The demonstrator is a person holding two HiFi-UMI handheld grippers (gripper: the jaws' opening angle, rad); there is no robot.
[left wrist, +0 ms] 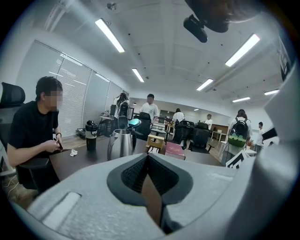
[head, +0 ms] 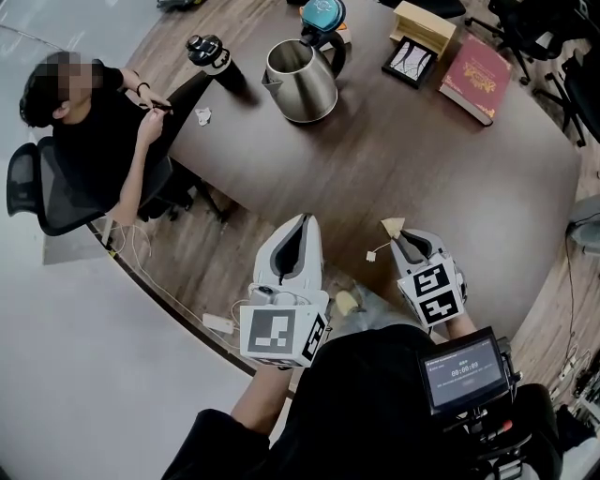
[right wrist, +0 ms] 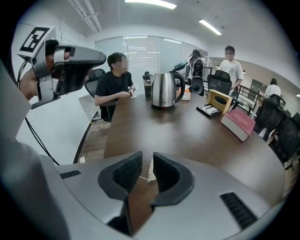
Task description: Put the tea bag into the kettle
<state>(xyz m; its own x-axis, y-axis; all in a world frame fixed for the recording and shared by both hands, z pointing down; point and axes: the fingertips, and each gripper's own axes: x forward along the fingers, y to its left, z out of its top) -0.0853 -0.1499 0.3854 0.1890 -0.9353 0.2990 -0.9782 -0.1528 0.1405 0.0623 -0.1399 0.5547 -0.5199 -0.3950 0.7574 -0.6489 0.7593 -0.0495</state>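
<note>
The steel kettle (head: 298,80) stands at the far side of the dark table (head: 422,159), its lid (head: 323,14) swung up. It also shows in the left gripper view (left wrist: 121,144) and the right gripper view (right wrist: 164,89). The tea bag (head: 393,226) sits at the tips of my right gripper (head: 405,239), with its string and tag (head: 372,254) trailing on the table. In the right gripper view the tea bag (right wrist: 151,170) lies between the parted jaws of my right gripper (right wrist: 147,161), close to the right pad and not squeezed. My left gripper (head: 302,225) (left wrist: 148,155) is shut and holds nothing.
A person (head: 94,122) sits at the table's left end, beside a black tumbler (head: 211,54) and a paper scrap (head: 202,116). A red book (head: 476,77) and a wooden box (head: 412,58) lie at the far right. Cables and a power strip (head: 217,322) lie on the floor.
</note>
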